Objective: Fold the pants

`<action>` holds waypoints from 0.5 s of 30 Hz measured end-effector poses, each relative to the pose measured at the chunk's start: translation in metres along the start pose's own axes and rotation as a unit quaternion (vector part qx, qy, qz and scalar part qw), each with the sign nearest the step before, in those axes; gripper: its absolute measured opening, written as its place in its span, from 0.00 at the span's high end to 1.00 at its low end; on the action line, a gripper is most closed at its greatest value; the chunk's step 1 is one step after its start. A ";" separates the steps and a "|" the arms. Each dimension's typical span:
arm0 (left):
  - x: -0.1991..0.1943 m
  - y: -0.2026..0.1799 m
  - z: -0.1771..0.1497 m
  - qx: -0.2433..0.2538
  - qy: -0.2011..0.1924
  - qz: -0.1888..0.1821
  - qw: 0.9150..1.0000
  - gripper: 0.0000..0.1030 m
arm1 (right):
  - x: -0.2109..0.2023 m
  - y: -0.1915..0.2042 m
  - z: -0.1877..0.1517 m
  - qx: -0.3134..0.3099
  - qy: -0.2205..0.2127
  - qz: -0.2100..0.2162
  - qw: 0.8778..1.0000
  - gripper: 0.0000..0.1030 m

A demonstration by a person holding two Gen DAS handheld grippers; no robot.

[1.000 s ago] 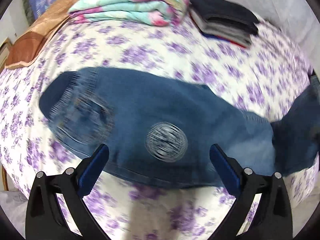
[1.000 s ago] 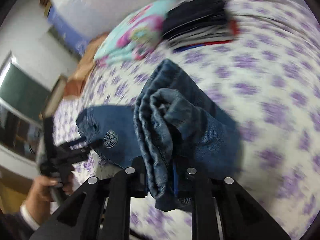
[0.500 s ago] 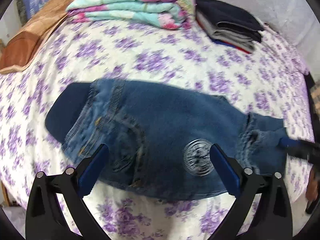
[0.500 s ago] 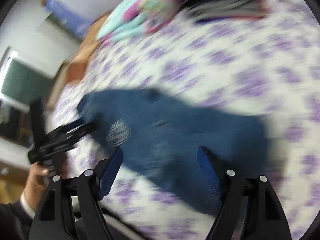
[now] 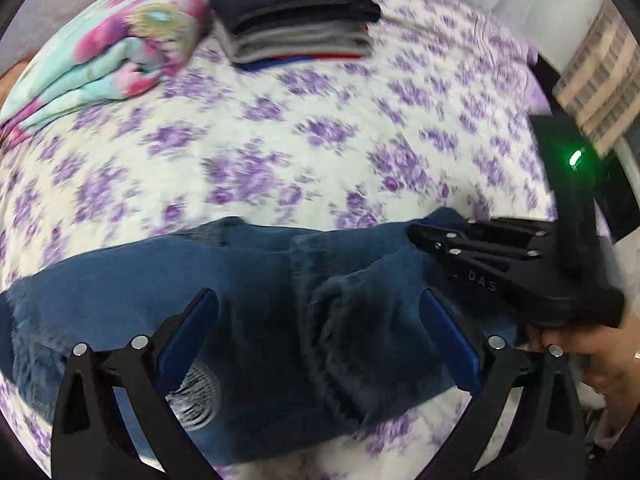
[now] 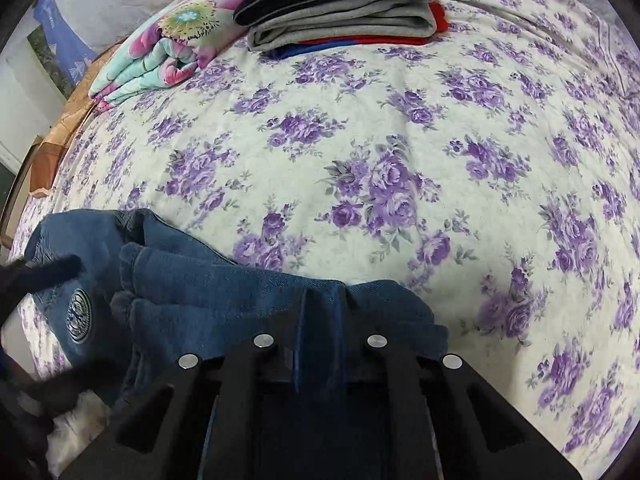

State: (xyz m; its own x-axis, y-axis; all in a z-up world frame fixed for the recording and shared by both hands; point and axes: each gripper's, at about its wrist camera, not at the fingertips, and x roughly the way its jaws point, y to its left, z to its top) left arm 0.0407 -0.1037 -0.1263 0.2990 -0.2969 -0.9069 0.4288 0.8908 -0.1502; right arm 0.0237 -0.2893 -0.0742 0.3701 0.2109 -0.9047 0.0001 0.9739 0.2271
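Note:
Blue jeans (image 5: 248, 280) lie across the near edge of a bed with a purple-flowered sheet (image 5: 280, 152), one end rumpled and folded over. My left gripper (image 5: 320, 300) hovers open just above the rumpled denim, its blue pads wide apart with nothing pinched. My right gripper (image 5: 416, 234) comes in from the right, held by a hand (image 5: 600, 360). In the right wrist view the right gripper (image 6: 320, 300) is closing, jaws nearly together with a fold of the jeans (image 6: 200, 292) pinched between them. The round patch (image 6: 80, 316) shows at the left, beside the blurred left gripper (image 6: 40, 272).
A folded floral blanket (image 6: 172, 48) and a stack of folded dark and grey clothes (image 6: 344, 8) sit at the far side of the bed. A brown pillow (image 6: 60, 136) lies far left. A black device with a green light (image 5: 576, 156) stands off the bed's right edge.
The right gripper let go of the hanging leg, swung open, dropped lower and has closed on the denim again. The left gripper slid right along the jeans, toward the folded end.

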 end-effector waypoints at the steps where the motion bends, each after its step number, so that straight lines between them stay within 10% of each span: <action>1: 0.009 -0.001 0.000 0.004 0.012 0.012 1.000 0.05 | -0.006 -0.002 0.002 0.009 0.005 0.010 1.000 0.86; 3: 0.038 0.006 -0.003 0.003 0.060 0.066 0.996 0.04 | -0.026 -0.006 0.003 0.027 -0.003 0.038 0.999 0.79; 5: 0.039 0.018 -0.004 -0.030 0.056 0.037 0.997 0.04 | -0.058 -0.006 -0.007 0.020 -0.026 0.049 0.998 0.48; 10: 0.037 0.023 -0.006 -0.036 0.045 0.013 0.998 0.04 | -0.025 0.012 -0.061 -0.062 0.059 -0.002 0.996 0.46; 12: 0.045 0.018 -0.008 -0.023 0.048 0.026 0.998 0.04 | -0.010 0.026 -0.076 -0.124 0.029 -0.037 0.991 0.39; 15: 0.036 0.013 -0.003 -0.016 0.053 0.028 0.998 0.04 | -0.013 0.024 -0.059 -0.085 0.065 -0.014 0.994 0.30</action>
State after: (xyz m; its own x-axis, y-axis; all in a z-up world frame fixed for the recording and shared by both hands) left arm 0.0548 -0.1014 -0.1624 0.2290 -0.2099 -0.9505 0.3856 0.9162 -0.1094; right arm -0.0363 -0.2632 -0.0784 0.2496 0.1817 -0.9512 -0.1531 0.9773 0.1465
